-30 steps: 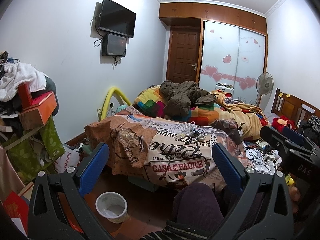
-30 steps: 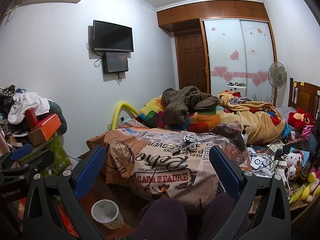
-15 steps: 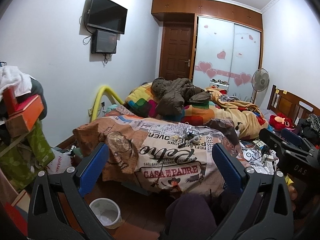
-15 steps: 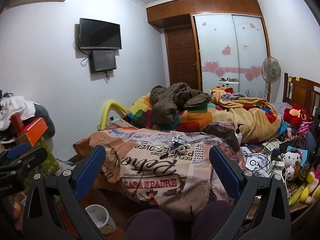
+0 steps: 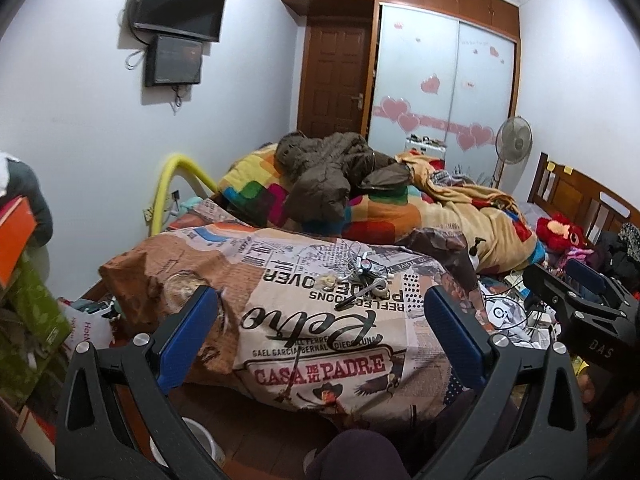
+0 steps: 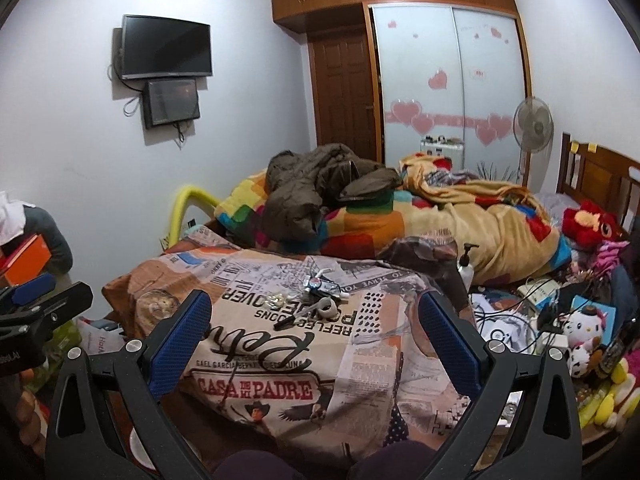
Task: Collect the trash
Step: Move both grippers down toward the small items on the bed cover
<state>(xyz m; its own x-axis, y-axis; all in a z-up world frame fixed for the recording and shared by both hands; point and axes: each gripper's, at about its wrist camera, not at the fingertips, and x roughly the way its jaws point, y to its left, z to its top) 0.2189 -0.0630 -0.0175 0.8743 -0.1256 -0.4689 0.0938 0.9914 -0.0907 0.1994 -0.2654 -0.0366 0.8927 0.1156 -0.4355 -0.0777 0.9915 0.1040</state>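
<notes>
A small pile of trash [image 5: 362,276] lies on the printed newspaper-pattern blanket [image 5: 312,344] on the bed: a toothpaste tube [image 6: 324,282], a tape roll [image 6: 329,307], a dark pen [image 6: 296,316] and a crumpled wrapper [image 6: 276,300]. A white waste bin [image 5: 200,444] stands on the floor at the bed's foot, mostly hidden behind my left gripper's arm. My left gripper [image 5: 320,340] is open and empty, short of the pile. My right gripper [image 6: 314,340] is open and empty, also short of it.
A brown jacket [image 6: 316,192] lies on colourful quilts further up the bed. Cables, plush toys and clutter [image 6: 560,320] crowd the right side. Boxes and clothes [image 5: 20,240] are stacked on the left. My knees [image 6: 320,464] are at the bottom edge.
Both grippers have moved forward and up toward the bed; the blanket and trash pile look larger and nearer. The waste bin has slid down to the frame's bottom. Both grippers stay open.
</notes>
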